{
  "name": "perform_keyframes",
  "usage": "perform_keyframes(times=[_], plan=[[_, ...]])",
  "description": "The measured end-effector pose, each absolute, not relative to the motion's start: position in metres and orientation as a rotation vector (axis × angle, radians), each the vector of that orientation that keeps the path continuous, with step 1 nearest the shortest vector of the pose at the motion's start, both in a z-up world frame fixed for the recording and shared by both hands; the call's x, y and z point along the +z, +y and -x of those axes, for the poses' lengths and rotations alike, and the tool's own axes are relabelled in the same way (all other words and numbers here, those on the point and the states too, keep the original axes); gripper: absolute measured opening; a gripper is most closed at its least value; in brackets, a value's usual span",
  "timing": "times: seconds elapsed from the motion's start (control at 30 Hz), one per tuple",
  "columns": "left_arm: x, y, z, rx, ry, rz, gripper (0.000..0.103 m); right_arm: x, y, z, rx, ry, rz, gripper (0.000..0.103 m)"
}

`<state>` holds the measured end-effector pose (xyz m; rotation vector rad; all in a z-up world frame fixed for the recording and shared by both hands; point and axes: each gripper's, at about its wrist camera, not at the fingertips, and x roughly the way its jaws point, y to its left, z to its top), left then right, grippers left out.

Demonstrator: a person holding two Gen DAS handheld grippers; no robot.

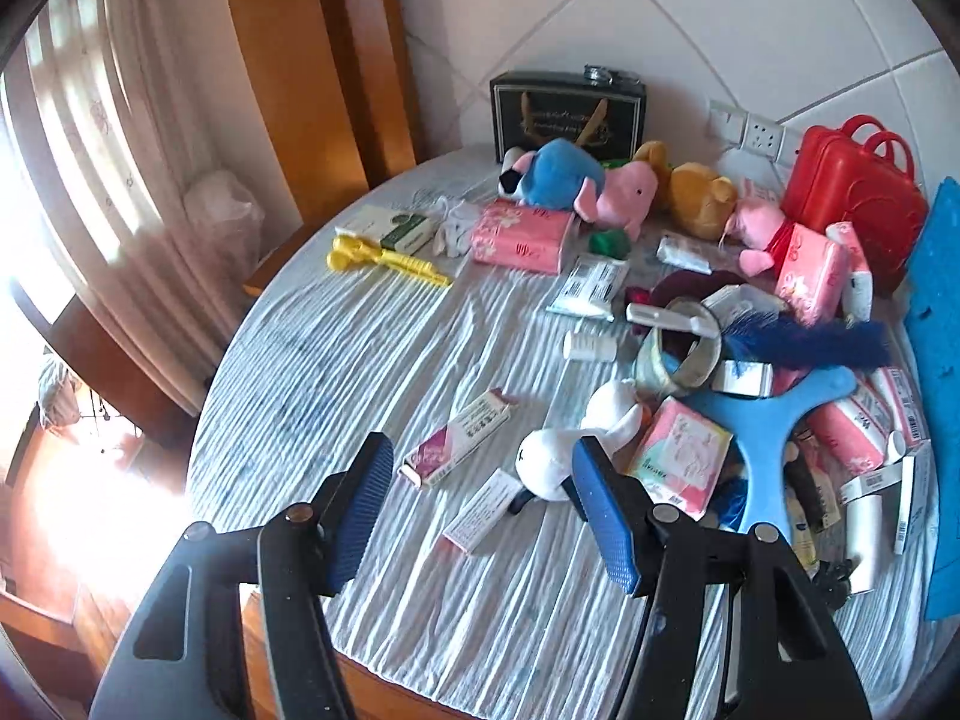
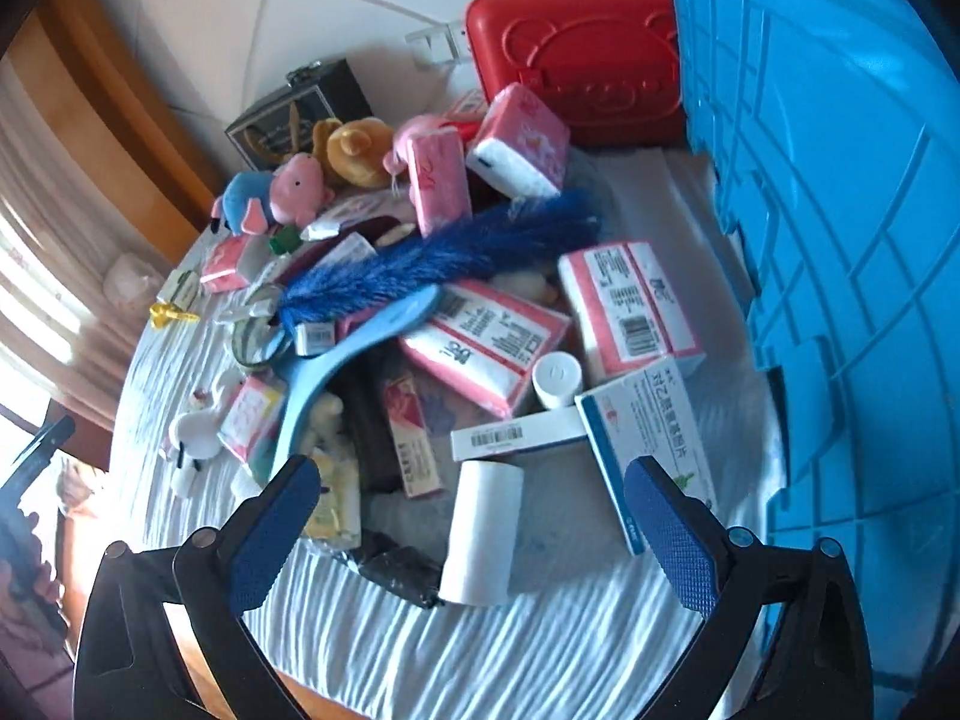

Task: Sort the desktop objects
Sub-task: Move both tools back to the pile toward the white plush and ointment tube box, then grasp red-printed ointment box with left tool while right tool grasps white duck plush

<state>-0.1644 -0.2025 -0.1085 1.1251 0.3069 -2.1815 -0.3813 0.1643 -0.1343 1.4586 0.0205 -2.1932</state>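
Nearest, left gripper (image 1: 483,507) spread wide and empty above striped tablecloth (image 1: 336,360), pink carton (image 1: 459,439) just beyond its tips. Likewise right gripper (image 2: 474,531) spread, holding nothing, white cylinder (image 2: 483,531) lying between its fingers. Further on, blue-and-white medicine box (image 2: 651,450), blue feather duster (image 2: 444,258). Farthest back, plush toys (image 1: 606,192), red case (image 2: 576,54), beside blue crate (image 2: 840,240).

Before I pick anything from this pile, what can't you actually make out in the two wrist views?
- Blue crate, right wrist view: cut off by the frame edge; its inside is not visible.
- White plush toy, left wrist view: partly hidden behind the left gripper finger.
- Black packet, right wrist view: dark, partly under the white cylinder; identity unclear.
- Medicine box: small print unreadable.
- Window side, both views: overexposed.
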Motion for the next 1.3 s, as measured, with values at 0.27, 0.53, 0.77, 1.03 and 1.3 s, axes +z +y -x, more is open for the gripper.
perform_keyframes(times=[0.27,0.53,0.77,1.03,1.3], plan=[[-0.166,-0.240,0.155,-2.150,0.372,-1.272,0.062,-0.160,0.127,0.377,-2.158,0.000,-1.564,0.103],[-0.209,-0.310,0.184,-2.293,0.326,-1.405,0.062,-0.167,0.030,0.341,-2.221,-0.009,-1.615,0.103],[-0.250,-0.336,0.217,-2.467,0.205,-1.605,0.052,-0.189,-0.075,0.316,-2.211,-0.235,-1.683,0.103],[-0.273,-0.341,0.225,-2.568,0.230,-1.745,0.037,-0.215,-0.158,0.299,-2.148,-0.192,-1.790,0.076],[-0.266,-0.358,0.238,-2.601,0.260,-1.725,0.027,-0.241,-0.188,0.299,-2.122,-0.234,-1.880,0.085]])
